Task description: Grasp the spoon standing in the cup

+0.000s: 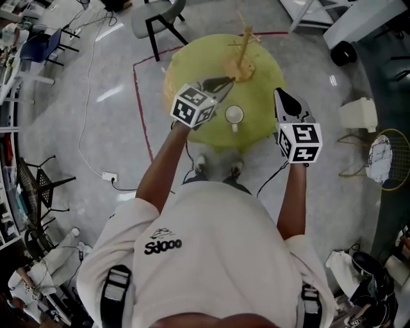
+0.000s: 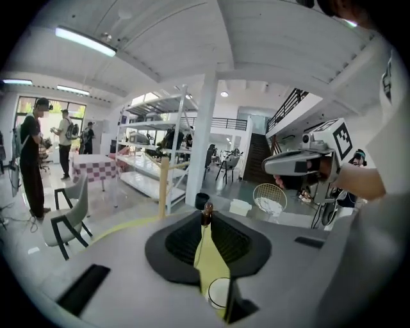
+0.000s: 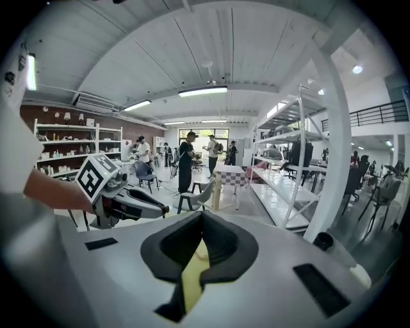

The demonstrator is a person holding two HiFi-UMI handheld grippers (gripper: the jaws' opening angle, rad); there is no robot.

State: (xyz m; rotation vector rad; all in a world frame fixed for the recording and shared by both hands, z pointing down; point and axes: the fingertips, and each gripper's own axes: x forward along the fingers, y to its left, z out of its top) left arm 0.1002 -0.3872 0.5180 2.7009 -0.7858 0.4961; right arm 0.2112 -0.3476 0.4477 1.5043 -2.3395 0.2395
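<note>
A white cup (image 1: pixel 234 115) stands near the front of a round yellow-green table (image 1: pixel 195 61). In the left gripper view the cup (image 2: pixel 220 293) shows low down between the jaws. A thin spoon stem rises from it to a brown spoon end (image 2: pixel 207 209), which sits pinched at the jaw tips. My left gripper (image 1: pixel 229 80) (image 2: pixel 206 215) hangs over the table just behind the cup, shut on that spoon end. My right gripper (image 1: pixel 280 92) (image 3: pixel 202 215) is held off the table's right edge, jaws together with nothing between them.
A wooden stand (image 1: pixel 244 48) (image 2: pixel 164 186) rises at the back of the table. A grey chair (image 1: pixel 157 19) is behind the table. A white box (image 1: pixel 357 114) and a wire basket (image 1: pixel 384 157) sit on the floor at right. Red tape (image 1: pixel 138 96) marks the floor.
</note>
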